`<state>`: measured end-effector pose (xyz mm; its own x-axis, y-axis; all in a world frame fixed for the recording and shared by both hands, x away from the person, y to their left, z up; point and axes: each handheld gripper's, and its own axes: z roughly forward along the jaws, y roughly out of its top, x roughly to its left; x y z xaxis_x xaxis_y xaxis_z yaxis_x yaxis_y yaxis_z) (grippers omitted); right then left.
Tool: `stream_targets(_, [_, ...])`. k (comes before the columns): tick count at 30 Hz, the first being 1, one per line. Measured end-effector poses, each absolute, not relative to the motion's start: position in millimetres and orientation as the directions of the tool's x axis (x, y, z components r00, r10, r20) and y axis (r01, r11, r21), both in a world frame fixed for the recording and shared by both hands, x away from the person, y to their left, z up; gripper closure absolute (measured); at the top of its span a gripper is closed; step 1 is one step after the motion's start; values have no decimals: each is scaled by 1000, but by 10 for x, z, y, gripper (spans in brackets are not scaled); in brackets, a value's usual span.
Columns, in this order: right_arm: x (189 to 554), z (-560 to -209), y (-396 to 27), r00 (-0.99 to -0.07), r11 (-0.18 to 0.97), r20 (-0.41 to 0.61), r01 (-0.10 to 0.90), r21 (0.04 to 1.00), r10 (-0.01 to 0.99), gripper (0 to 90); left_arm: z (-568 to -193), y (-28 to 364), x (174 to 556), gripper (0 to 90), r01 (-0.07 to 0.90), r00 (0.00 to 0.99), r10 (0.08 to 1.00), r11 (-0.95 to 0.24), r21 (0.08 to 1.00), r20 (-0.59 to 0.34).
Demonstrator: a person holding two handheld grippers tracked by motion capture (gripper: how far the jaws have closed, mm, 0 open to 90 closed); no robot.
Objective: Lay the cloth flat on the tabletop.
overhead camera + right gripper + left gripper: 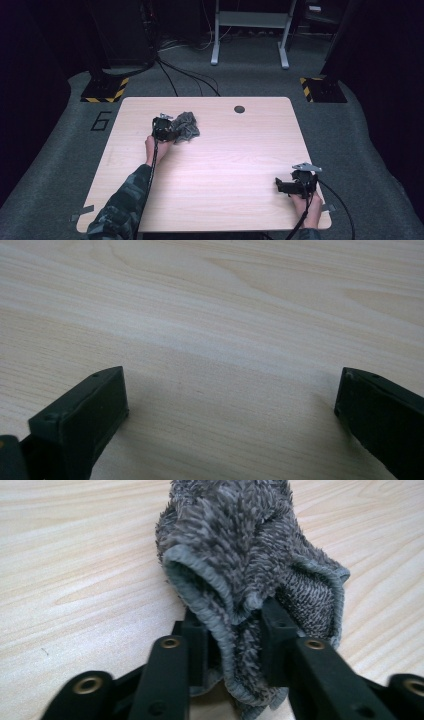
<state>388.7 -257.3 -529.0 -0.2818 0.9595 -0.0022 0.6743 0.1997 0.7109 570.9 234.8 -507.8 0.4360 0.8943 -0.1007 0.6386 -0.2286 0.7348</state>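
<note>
- Grey terry cloth (240,580) sits pinched between your left gripper (235,635)'s two black jaws, a hemmed fold bunched up between the pads.
- Beyond the pinch, the rest of that cloth (186,126) lies crumpled on the light wooden table (225,165), toward its far left part (your hand (156,147) is just behind it).
- Your right gripper (230,405) rests near the table's near right corner, jaws spread wide over bare wood, well apart from the cloth.
</note>
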Motion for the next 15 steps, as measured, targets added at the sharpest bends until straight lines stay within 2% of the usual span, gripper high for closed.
stream_targets(4, [3887, -5290, -2573, -282, 200, -3, 674, 711, 959, 0, -5039, 2350, 5675, 760, 626, 456, 882, -221, 748, -122])
stream_targets(15, [3885, -5290, -2573, -283, 201, -3, 673, 712, 959, 3, -4742, 2242, 5387, 765, 550, 541, 832, -238, 800, -125])
